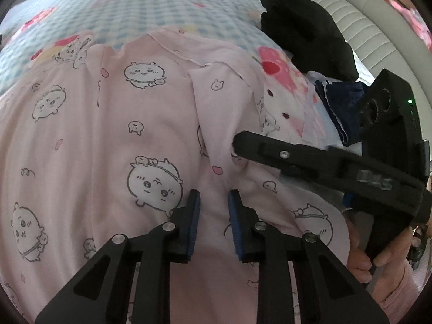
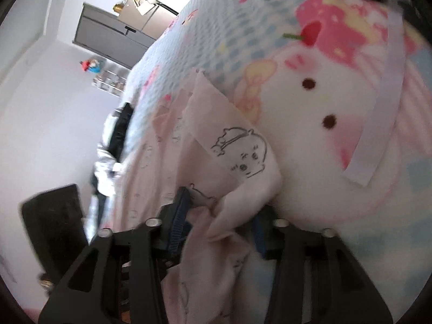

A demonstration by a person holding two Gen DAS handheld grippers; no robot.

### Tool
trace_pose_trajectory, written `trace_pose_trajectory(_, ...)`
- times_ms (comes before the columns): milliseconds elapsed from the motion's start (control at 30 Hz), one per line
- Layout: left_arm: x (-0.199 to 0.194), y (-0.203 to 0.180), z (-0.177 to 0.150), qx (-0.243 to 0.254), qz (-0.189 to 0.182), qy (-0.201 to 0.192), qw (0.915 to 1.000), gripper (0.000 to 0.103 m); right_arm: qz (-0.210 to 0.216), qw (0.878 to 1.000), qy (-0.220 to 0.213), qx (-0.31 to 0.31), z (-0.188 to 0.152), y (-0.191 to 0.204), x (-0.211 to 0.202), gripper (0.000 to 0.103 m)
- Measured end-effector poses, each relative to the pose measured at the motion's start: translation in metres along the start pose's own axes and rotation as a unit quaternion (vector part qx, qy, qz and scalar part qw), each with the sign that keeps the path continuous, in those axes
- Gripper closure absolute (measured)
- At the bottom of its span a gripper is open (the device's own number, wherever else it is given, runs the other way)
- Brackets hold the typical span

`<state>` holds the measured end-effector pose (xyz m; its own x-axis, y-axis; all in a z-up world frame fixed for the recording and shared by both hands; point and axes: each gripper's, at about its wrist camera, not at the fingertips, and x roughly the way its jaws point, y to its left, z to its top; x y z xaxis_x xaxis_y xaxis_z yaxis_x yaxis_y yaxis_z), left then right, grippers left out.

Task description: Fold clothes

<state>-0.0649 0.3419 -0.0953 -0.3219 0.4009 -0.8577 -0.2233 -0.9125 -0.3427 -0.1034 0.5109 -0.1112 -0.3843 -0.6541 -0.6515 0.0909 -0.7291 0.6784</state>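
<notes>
A pink garment (image 1: 113,135) printed with cartoon animals lies spread on the bed. My left gripper (image 1: 214,216) hovers low over its middle, open, with a narrow gap between its blue pads. My right gripper (image 2: 220,224) comes in from the right, held by a hand (image 1: 378,253). Its tip (image 1: 237,141) meets a folded-over flap of the pink garment (image 2: 237,162), which bunches between its jaws and hides part of the right pad. The right wrist view is blurred.
The bed has a blue checked sheet (image 1: 162,8) with pink cartoon prints. A black garment (image 1: 305,32) and a dark blue folded item (image 1: 343,108) lie at the right. A grey padded headboard (image 1: 359,24) runs behind them. The bed's far edge and a cabinet (image 2: 113,35) show in the right wrist view.
</notes>
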Motion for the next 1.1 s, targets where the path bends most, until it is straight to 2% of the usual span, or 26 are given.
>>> trace_pose_trajectory(67,0.0,-0.002,0.002,-0.002,-0.006,-0.001,1.0,0.079,-0.018,1.0,-0.016,-0.005,0.002,0.001,-0.014,0.09)
trace_pose_trajectory(200,-0.007,-0.002,0.008,0.007,-0.014,-0.01,0.9998,0.078,-0.087,0.99,-0.096,-0.054,0.018,0.012,-0.066,0.091)
trace_pose_trajectory(267,-0.008,-0.001,0.015,0.013,-0.008,-0.011,0.9998,0.077,-0.144,0.981,-0.108,-0.072,0.024,0.01,-0.082,0.091)
trace_pose_trajectory(400,0.005,0.0,0.028,0.032,0.015,0.021,0.9991,0.075,-0.24,0.961,-0.106,-0.083,0.032,-0.007,-0.098,0.09)
trace_pose_trajectory(433,0.008,-0.001,0.03,0.038,0.019,0.029,0.9987,0.075,-0.241,0.963,-0.099,-0.07,0.034,-0.012,-0.099,0.085)
trace_pose_trajectory(467,0.012,-0.001,0.032,0.043,0.022,0.037,0.9981,0.075,-0.238,0.965,-0.093,-0.056,0.036,-0.019,-0.1,0.069)
trace_pose_trajectory(500,0.015,-0.002,0.034,0.049,0.026,0.046,0.9974,0.075,-0.223,0.97,-0.09,-0.039,0.038,-0.026,-0.103,0.063)
trace_pose_trajectory(600,0.004,0.009,0.062,0.032,0.026,0.006,0.9992,0.074,-0.173,0.98,-0.098,0.012,0.038,-0.042,-0.114,0.063)
trace_pose_trajectory(633,0.0,0.013,0.072,0.025,0.025,-0.01,0.9993,0.071,-0.167,0.981,-0.093,0.018,0.037,-0.042,-0.112,0.063)
trace_pose_trajectory(667,-0.005,0.017,0.082,0.018,0.024,-0.026,0.9992,0.061,-0.163,0.982,-0.087,0.022,0.035,-0.041,-0.111,0.063)
trace_pose_trajectory(733,-0.014,0.025,0.102,0.004,0.023,-0.057,0.9981,0.053,-0.171,0.983,-0.066,0.024,0.031,-0.041,-0.106,0.063)
trace_pose_trajectory(800,-0.002,0.033,0.125,0.006,0.026,-0.061,0.9978,0.053,-0.154,0.987,-0.035,0.028,0.029,-0.043,-0.096,0.056)
trace_pose_trajectory(867,0.017,0.038,0.14,0.011,0.009,-0.039,0.9991,0.053,-0.123,0.991,-0.014,0.043,0.028,-0.051,-0.086,0.053)
trace_pose_trajectory(933,0.037,0.038,0.149,0.02,-0.003,-0.016,0.9997,0.053,-0.106,0.992,-0.012,0.073,0.03,-0.062,-0.082,0.053)
trace_pose_trajectory(967,0.047,0.034,0.151,0.025,-0.002,-0.006,0.9997,0.058,-0.096,0.991,-0.013,0.093,0.032,-0.07,-0.081,0.052)
trace_pose_trajectory(1000,0.057,0.03,0.152,0.039,0.01,0.0,0.9992,0.072,-0.083,0.99,-0.017,0.114,0.033,-0.078,-0.082,0.052)
trace_pose_trajectory(1033,0.059,0.025,0.151,0.052,0.026,0.0,0.9983,0.096,-0.072,0.989,-0.022,0.131,0.034,-0.085,-0.082,0.052)
trace_pose_trajectory(1100,0.053,0.02,0.15,0.065,0.053,-0.021,0.9962,0.096,-0.054,0.986,-0.035,0.154,0.035,-0.095,-0.084,0.053)
